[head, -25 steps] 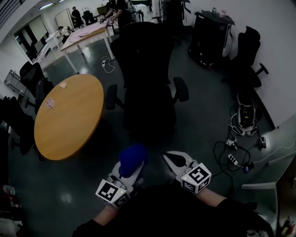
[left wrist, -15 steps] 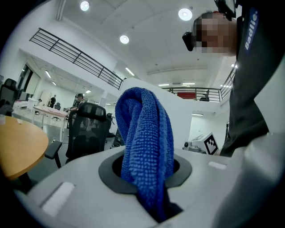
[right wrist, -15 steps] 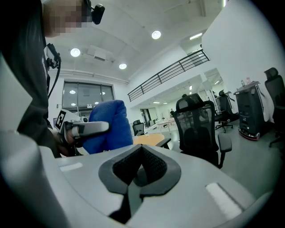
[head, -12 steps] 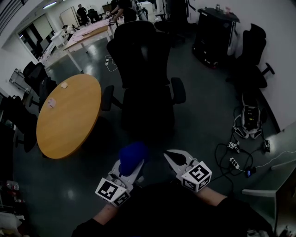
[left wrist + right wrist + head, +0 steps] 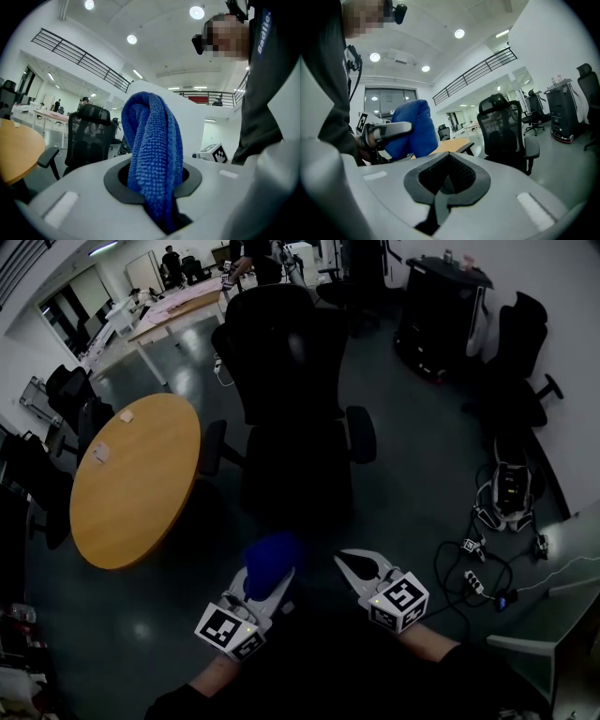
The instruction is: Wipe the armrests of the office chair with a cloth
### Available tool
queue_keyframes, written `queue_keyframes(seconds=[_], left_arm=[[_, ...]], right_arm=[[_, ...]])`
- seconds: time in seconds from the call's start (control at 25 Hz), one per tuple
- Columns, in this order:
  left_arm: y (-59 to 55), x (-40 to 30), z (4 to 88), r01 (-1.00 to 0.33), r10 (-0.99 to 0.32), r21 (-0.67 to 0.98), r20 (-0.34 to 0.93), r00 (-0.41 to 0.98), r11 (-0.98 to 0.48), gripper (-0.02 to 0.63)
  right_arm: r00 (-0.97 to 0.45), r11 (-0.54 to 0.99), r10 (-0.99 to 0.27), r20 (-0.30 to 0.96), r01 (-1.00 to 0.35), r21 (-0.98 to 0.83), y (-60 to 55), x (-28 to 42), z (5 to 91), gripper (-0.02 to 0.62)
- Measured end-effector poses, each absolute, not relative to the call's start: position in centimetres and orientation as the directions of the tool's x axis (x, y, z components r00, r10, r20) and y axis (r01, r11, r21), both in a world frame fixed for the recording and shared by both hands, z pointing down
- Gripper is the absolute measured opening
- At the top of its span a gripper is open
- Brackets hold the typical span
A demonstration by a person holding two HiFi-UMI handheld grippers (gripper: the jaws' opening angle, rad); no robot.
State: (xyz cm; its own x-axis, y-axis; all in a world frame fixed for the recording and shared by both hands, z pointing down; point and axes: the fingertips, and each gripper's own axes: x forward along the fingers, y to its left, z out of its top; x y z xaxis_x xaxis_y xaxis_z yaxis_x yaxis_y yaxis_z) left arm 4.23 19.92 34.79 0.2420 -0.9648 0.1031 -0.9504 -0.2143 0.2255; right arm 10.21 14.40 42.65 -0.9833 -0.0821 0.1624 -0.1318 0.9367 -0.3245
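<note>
Left fingers: the fingers of the left gripper (image 5: 154, 180) were clenched on the blue cloth (image 5: 152, 150). The cloth stood up from between them in a thick fold.
Right fingers: the fingers of the right gripper (image 5: 446, 180) were closed together, with nothing between them.
Cloth position: in the head view the cloth was low in the picture, close to the person's body and well apart from the chair.
What changed: over the last second both grippers kept nearly the same pose in front of the body. The office chair (image 5: 286, 371) came a little lower in the head view, and the round wooden desk (image 5: 136, 484) shifted a little as well. I think the person was stepping toward the chair.
Meaning for the task: the wiping was not yet begun, as the cloth touched no armrest. The approach looked like the step in hand.
Targets: the armrest on the desk side (image 5: 214, 448) and the other armrest (image 5: 361, 434) both stood free, with nothing lying on them.
Next move, as a guess: the left gripper must reach forward and press the cloth on one pad. The desk-side armrest seemed the nearer one to it.
In the way: the floor between the person and the chair showed nothing that blocks. The desk stood just beside one armrest, so there was less room on that side.
Around: cables (image 5: 473, 563) lay on the floor to the right, and more chairs (image 5: 520, 362) stood farther off. A black cabinet (image 5: 441, 306) was behind.
</note>
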Motion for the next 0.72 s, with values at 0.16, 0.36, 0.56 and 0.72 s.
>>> queue_keyframes(seconds=[0.16, 0.36, 0.56, 0.72], left_arm=[[17.8, 1.0, 35.7, -0.941, -0.962, 0.250, 0.096, 0.257, -0.227, 0.109], [14.3, -6.0, 34.9, -0.926, -0.961, 0.274, 0.014, 0.276, -0.261, 0.109], [11.4, -16.2, 35.3, -0.938, -0.961, 0.231, 0.038, 0.274, -0.258, 0.109], [9.4, -23.9, 34.9, -0.940, -0.960, 0.221, 0.042, 0.276, -0.260, 0.109]], right_arm=[[-0.977, 0.937, -0.097, 0.188, -0.154, -0.315, 12.4, 7.4, 43.3, 0.005], [-0.965, 0.933, -0.133, 0.227, -0.199, -0.299, 9.2, 1.4, 43.9, 0.005], [-0.956, 0.937, -0.136, 0.260, -0.209, -0.280, 6.8, -7.9, 43.7, 0.005], [-0.945, 0.928, -0.156, 0.289, -0.240, -0.286, 4.7, -14.5, 43.2, 0.005]])
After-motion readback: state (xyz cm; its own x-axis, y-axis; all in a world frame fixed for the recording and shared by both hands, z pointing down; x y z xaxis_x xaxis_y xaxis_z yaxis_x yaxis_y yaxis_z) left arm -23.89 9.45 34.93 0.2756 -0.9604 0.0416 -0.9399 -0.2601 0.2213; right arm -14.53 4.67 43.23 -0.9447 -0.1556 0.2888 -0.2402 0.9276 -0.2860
